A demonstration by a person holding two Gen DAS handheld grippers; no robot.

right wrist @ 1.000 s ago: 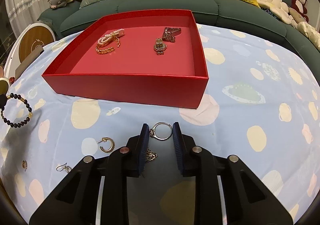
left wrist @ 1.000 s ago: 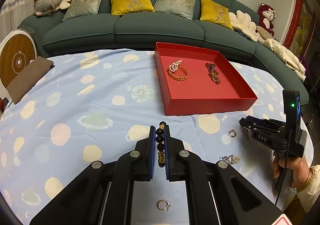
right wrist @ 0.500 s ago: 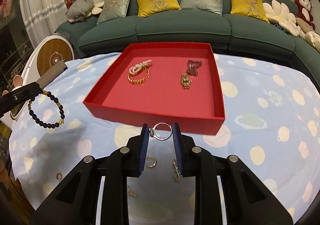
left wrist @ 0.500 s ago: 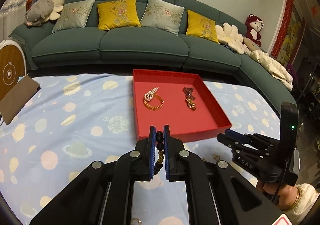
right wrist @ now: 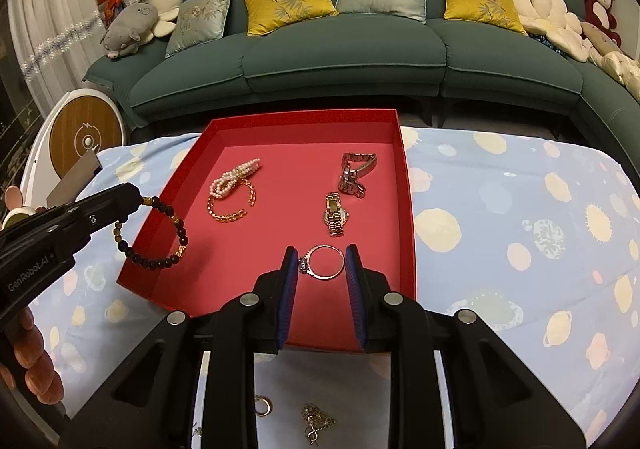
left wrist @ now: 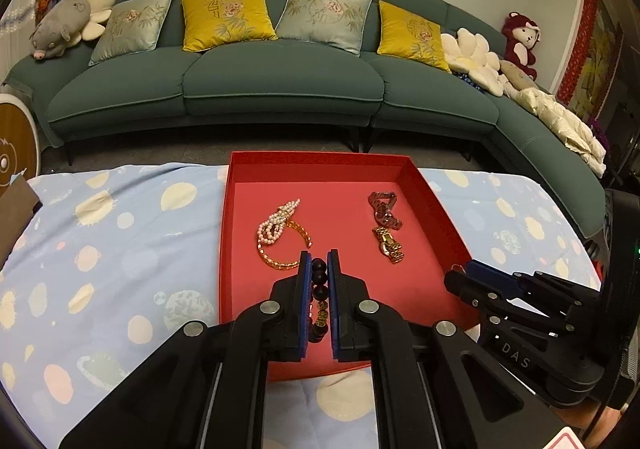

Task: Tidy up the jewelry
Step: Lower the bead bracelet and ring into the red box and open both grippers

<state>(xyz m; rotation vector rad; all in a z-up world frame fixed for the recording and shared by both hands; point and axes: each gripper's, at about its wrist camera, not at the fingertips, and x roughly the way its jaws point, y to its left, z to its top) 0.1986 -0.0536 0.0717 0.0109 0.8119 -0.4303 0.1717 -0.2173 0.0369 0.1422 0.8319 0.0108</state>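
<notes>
A red tray [left wrist: 440, 209] [right wrist: 406, 185] lies on the spotted blue cloth. In it lie a pearl and gold bracelet [left wrist: 280, 233] [right wrist: 234, 189], a silver watch [left wrist: 384, 209] [right wrist: 356, 173] and a gold watch [left wrist: 387, 244] [right wrist: 335, 214]. My left gripper [left wrist: 319, 269] [right wrist: 138, 199] is shut on a dark bead bracelet [left wrist: 319, 289] [right wrist: 160, 237], held above the tray's near left part. My right gripper [right wrist: 322, 263] [left wrist: 460, 273] is shut on a silver ring [right wrist: 322, 263], held above the tray's near edge.
On the cloth below my right gripper lie a gold hoop earring [right wrist: 262, 406] and a gold chain piece [right wrist: 316, 421]. A green sofa [left wrist: 280, 81] with cushions stands behind the table. A round white and wood device [right wrist: 86, 137] stands at the left.
Both grippers have lifted off the cloth and moved forward over the red tray, the left with the bead bracelet, the right with the ring.
</notes>
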